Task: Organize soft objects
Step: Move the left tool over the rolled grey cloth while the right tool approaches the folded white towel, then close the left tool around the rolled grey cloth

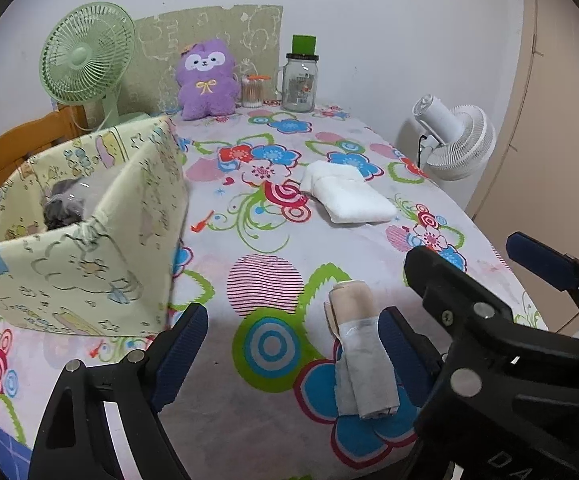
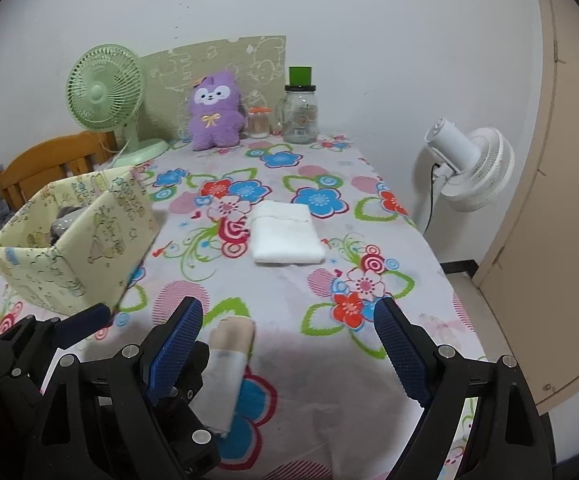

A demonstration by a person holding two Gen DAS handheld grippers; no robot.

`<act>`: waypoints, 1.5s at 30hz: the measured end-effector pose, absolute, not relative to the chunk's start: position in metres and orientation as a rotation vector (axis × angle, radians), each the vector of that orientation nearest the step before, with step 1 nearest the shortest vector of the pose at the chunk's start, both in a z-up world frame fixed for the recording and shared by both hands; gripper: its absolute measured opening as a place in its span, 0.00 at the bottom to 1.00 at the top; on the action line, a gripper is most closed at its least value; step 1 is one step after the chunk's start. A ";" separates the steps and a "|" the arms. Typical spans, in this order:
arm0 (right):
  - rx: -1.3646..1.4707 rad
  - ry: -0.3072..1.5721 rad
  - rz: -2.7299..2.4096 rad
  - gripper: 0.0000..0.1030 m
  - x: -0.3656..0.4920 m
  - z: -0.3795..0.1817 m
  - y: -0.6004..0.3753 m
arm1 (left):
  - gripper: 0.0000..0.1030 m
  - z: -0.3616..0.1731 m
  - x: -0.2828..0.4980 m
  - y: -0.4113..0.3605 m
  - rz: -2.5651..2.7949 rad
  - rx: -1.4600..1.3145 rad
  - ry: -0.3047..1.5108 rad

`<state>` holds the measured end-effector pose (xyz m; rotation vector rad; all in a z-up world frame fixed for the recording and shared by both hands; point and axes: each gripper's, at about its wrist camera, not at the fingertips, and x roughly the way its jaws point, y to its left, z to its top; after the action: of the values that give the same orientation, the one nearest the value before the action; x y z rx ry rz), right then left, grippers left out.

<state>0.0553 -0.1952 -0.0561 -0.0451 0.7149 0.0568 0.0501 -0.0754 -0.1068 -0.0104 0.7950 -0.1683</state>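
The rolled beige-and-grey soft cloth bundle (image 1: 363, 356) lies on the flower-patterned bench (image 1: 273, 236), long axis running away from the camera. It sits just inside the right finger of the left tongs (image 1: 289, 354), which are nearer. Both left and right tongs (image 2: 289, 354) stand wide open, empty, angled downward.

You've got a matt printed floral cloth (image 2: 313, 280) over the surface, a soft white terry towel (image 2: 285, 238), a fuzzy purple plush (image 2: 215, 114), a clear glossy glass jar (image 2: 299, 118), and a printed fabric bin (image 2: 85, 248); chair (image 2: 45, 164) is varnished wood.
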 end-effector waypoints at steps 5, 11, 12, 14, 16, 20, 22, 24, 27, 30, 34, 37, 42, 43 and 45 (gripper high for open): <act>-0.035 0.731 0.030 0.87 0.060 -0.066 -0.204 | 0.85 -0.116 0.055 -0.081 -0.181 -0.003 0.814; -0.016 0.753 0.014 0.87 0.064 -0.077 -0.215 | 0.85 -0.126 0.059 -0.088 -0.187 -0.005 0.843; -0.016 0.757 0.014 0.87 0.065 -0.079 -0.217 | 0.85 -0.128 0.060 -0.089 -0.188 -0.004 0.847; -0.013 0.763 0.012 0.87 0.066 -0.082 -0.219 | 0.86 -0.130 0.062 -0.092 -0.189 0.001 0.854; -0.003 0.770 0.013 0.87 0.068 -0.085 -0.223 | 0.85 -0.131 0.063 -0.095 -0.188 0.011 0.855; 0.002 0.782 0.010 0.87 0.072 -0.091 -0.228 | 0.85 -0.133 0.064 -0.105 -0.162 0.047 0.843; 0.000 0.788 0.006 0.87 0.073 -0.093 -0.231 | 0.80 -0.134 0.064 -0.109 -0.163 0.065 0.840; 0.002 0.794 0.003 0.87 0.074 -0.096 -0.233 | 0.77 -0.139 0.066 -0.114 -0.162 0.079 0.858; 0.007 0.799 0.004 0.87 0.075 -0.098 -0.235 | 0.69 -0.140 0.066 -0.113 -0.154 0.060 0.858; 0.015 0.804 0.003 0.87 0.076 -0.099 -0.237 | 0.47 -0.139 0.066 -0.112 -0.150 0.051 0.856; 0.037 0.803 0.008 0.87 0.078 -0.100 -0.239 | 0.27 -0.137 0.065 -0.112 -0.153 0.046 0.861; 0.040 0.805 0.006 0.87 0.081 -0.100 -0.239 | 0.21 -0.135 0.066 -0.112 -0.151 0.050 0.866; 0.037 0.797 0.016 0.87 0.086 -0.095 -0.236 | 0.16 -0.131 0.071 -0.111 -0.148 0.054 0.863; 0.038 0.796 0.019 0.87 0.087 -0.094 -0.235 | 0.16 -0.130 0.072 -0.111 -0.147 0.055 0.862; 0.039 0.794 0.028 0.87 0.090 -0.091 -0.234 | 0.16 -0.127 0.075 -0.110 -0.146 0.053 0.858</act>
<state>0.0904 -0.2337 -0.0907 0.0394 0.7937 0.0285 0.0746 -0.1095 -0.1271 0.0535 0.8581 -0.1460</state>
